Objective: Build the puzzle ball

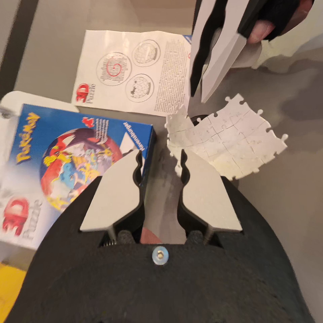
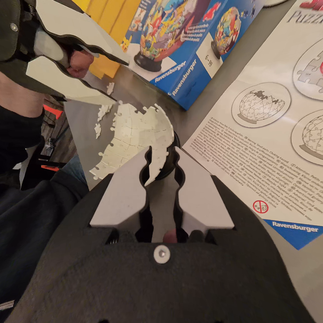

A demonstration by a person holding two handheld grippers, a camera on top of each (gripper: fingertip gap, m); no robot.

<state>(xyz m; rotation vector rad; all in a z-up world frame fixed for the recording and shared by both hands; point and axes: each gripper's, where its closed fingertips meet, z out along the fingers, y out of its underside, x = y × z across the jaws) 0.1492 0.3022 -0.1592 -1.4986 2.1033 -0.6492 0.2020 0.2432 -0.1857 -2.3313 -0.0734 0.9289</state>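
The half-built puzzle ball [image 2: 139, 132] is a curved white shell, inner side up, resting on a black stand [image 2: 170, 162]. It also shows in the left wrist view [image 1: 230, 139]. My right gripper [image 2: 162, 148] is open, its tips just over the shell's near rim and the stand; it holds nothing. From the left wrist view it [image 1: 198, 97] points down above the shell's edge. My left gripper [image 1: 160, 153] is open and empty, its right finger beside the shell's rim. In the right wrist view it [image 2: 121, 82] reaches in from the upper left.
A blue puzzle box [image 1: 70, 157] [image 2: 183, 52] lies beside the shell. A white instruction sheet [image 1: 131, 70] [image 2: 262, 131] lies flat on the grey table [image 1: 262, 209]. Loose white pieces [image 2: 103, 111] lie near the table's edge. A yellow object [image 2: 104, 26] stands behind the box. About 9 cm separates my left fingertips from my right.
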